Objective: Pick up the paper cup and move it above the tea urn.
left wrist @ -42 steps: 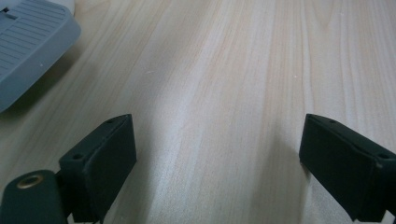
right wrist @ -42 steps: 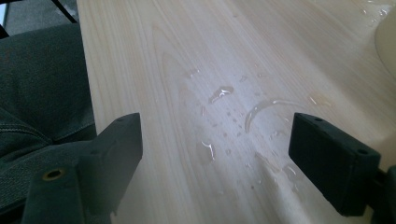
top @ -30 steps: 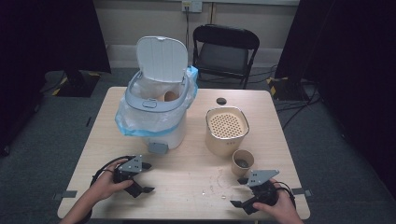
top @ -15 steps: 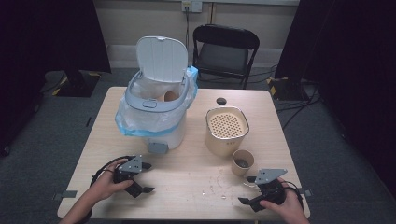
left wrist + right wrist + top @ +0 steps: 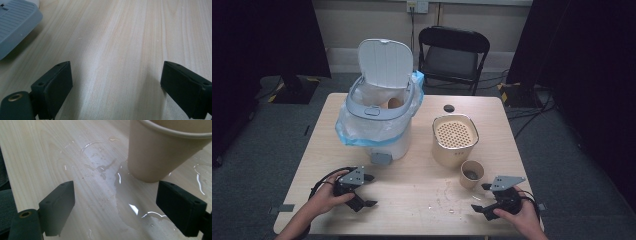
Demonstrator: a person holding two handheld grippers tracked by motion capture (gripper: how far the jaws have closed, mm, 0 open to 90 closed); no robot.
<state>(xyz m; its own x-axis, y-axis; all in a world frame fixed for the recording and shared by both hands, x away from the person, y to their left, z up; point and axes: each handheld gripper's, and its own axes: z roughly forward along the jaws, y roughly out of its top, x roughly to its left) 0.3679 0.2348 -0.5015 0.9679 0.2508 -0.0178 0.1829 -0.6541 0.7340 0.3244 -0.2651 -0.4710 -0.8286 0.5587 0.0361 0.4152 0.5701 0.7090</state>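
Right tongs: black two-jaw set in the person's right hand at the near right edge of the pale wooden worktop, jaws wide apart, nothing between them. Pointed toward the small tan paper cup.

Left tongs: same make, resting low over bare wood near the front left, jaws wide and empty.

Small tan paper cup: upright, just in front of the beige canister with perforated lid, near the right tongs but apart from them. In the right gripper view the cup stands just beyond the open jaws, nearer the right-hand one. Dark residue inside; contents cannot be told.

Spilled clear liquid: puddle and streaks around the cup's foot.

White pedal bin with blue liner: lid raised, well apart, rear left.

Handling, as judged: cup light, thin-walled, easily crushed; wet base likely slippery on the wood. Take hold across the mid-wall, below the rolled rim, with gentle pressure, and keep it upright.
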